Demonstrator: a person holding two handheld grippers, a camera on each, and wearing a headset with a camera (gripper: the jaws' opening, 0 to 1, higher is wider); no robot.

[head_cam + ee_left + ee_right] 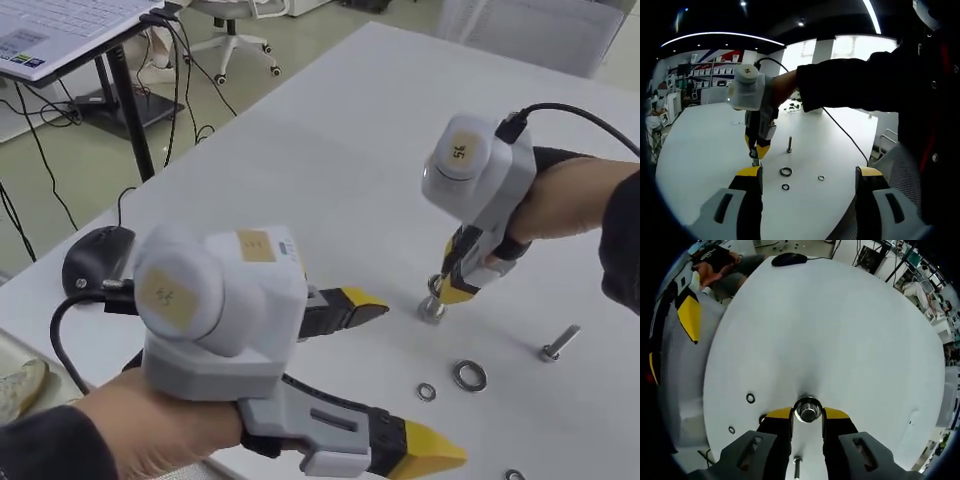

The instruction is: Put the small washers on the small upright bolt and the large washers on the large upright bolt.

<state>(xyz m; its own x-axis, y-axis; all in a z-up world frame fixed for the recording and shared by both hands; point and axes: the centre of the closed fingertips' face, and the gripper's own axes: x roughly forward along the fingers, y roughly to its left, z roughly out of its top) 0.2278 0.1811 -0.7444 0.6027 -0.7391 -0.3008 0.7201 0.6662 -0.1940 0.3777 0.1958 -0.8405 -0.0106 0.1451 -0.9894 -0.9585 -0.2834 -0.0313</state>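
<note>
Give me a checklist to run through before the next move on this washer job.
1. Left gripper open and free: ok.
2. Right gripper closed around the big bolt: ok.
3. Big bolt standing upright: ok.
4. Small bolt upright: not ok, it seems to lie on its side.
5. Large washer and small washer loose on the table: ok.
6. Washer already on the big bolt: cannot tell.

Just past the left gripper [412, 380], one washer [515, 475] was cut by the edge; the right gripper's [807, 413] jaw half-hid a second washer [762, 418].
</note>
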